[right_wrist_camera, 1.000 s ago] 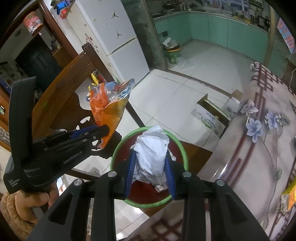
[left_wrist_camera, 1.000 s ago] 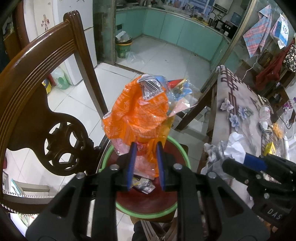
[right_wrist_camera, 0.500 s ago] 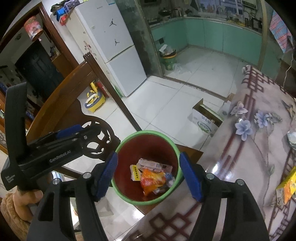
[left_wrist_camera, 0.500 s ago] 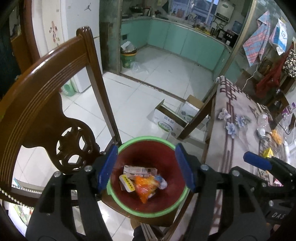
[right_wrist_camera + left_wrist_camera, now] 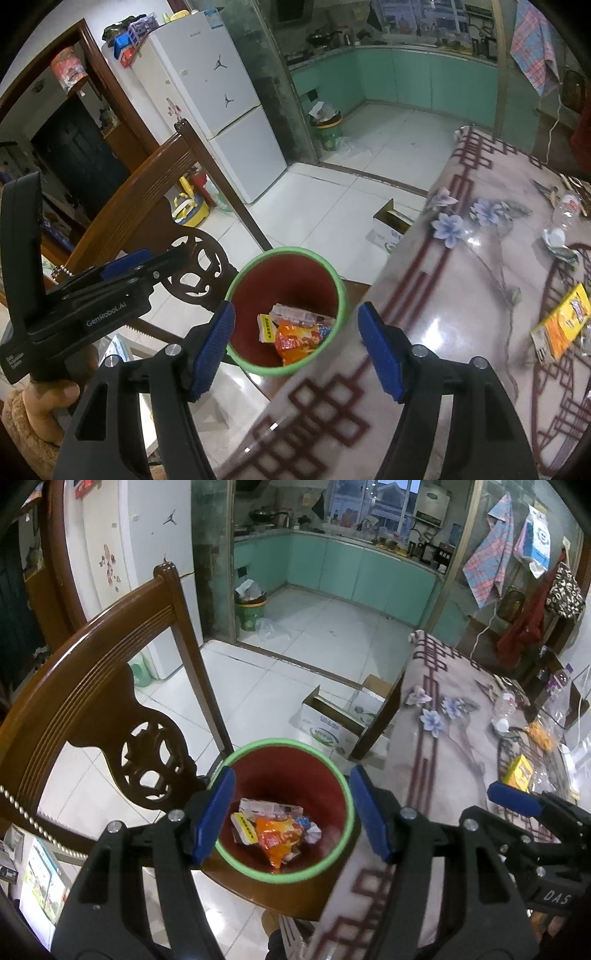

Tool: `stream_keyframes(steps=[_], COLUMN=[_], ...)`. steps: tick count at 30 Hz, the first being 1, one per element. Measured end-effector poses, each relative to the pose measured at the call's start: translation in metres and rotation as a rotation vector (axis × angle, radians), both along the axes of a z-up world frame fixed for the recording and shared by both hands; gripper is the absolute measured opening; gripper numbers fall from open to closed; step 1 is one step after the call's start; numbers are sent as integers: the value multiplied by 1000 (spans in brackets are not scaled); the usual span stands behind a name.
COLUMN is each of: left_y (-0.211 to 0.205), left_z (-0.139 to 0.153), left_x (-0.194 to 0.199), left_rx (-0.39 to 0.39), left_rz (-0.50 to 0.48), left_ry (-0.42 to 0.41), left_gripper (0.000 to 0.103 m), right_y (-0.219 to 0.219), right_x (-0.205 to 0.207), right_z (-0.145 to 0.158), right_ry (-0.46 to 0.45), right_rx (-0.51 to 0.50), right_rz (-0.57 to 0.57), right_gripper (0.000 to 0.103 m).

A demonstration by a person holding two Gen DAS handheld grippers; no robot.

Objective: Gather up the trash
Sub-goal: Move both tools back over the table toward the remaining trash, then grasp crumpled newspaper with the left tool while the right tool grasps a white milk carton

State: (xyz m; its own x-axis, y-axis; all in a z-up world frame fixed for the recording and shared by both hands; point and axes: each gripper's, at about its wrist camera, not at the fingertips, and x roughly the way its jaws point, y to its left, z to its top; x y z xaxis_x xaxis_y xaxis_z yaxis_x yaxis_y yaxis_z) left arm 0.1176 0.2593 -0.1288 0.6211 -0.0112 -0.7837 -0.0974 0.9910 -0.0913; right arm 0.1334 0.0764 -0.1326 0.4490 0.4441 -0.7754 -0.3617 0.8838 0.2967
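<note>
Left gripper (image 5: 291,812): angled steeply downward, aimed into the mouth of the waste bin (image 5: 332,768). Blue-padded jaws stand wide apart with nothing between them; the bin's opening shows through the gap. In the right wrist view the same tool (image 5: 122,264) comes in from the left edge, black body side-on, gripped from beneath by a hand (image 5: 55,398) in a fuzzy tan cuff (image 5: 22,424).

Right gripper (image 5: 297,345): similar steep downward tilt, positioned over the table edge just beside the bin (image 5: 325,266). Jaws spread wide, empty. One pad lines up with the bin's near rim, the other with the tablecloth (image 5: 461,295). In the left wrist view its tip (image 5: 513,803) sits low right, over the table.

Bin: red interior, green rim, standing on the seat of a carved wooden chair (image 5: 92,686), pushed up against the table corner. Trash lies at the bottom: an orange snack wrapper (image 5: 277,836), a yellow-labelled packet (image 5: 243,825), a white printed packet (image 5: 269,806), a crumpled white paper wad (image 5: 314,830).

Still on the table: a yellow box (image 5: 565,323), a clear plastic bottle (image 5: 567,210), a crumpled white scrap (image 5: 556,240).

Floor past the table: open cardboard box (image 5: 332,723). A second, green bin (image 5: 251,609) stands by the kitchen doorway.
</note>
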Motion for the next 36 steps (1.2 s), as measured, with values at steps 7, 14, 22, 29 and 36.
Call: stream_keyframes(steps=[7, 14, 22, 29, 36], left_y=[-64, -147, -221, -268, -293], left_z=[4, 3, -8, -21, -56], left_x=[-19, -35, -55, -84, -120], left_rx=[4, -3, -21, -17, 3], left_rz=[-80, -221, -355, -494, -584], left_ry=[-2, -3, 23, 52, 183], left_gripper=[62, 62, 62, 76, 77], right_y=[-64, -164, -282, -335, -327], right_x=[-31, -70, -129, -167, -177], right_z=[6, -2, -46, -94, -105], right_ry=[-4, 31, 169, 315, 320], right_rx=[2, -29, -81, -79, -164], right_rz=[-79, -260, -522, -633, -568], right_gripper=[68, 72, 73, 76, 82])
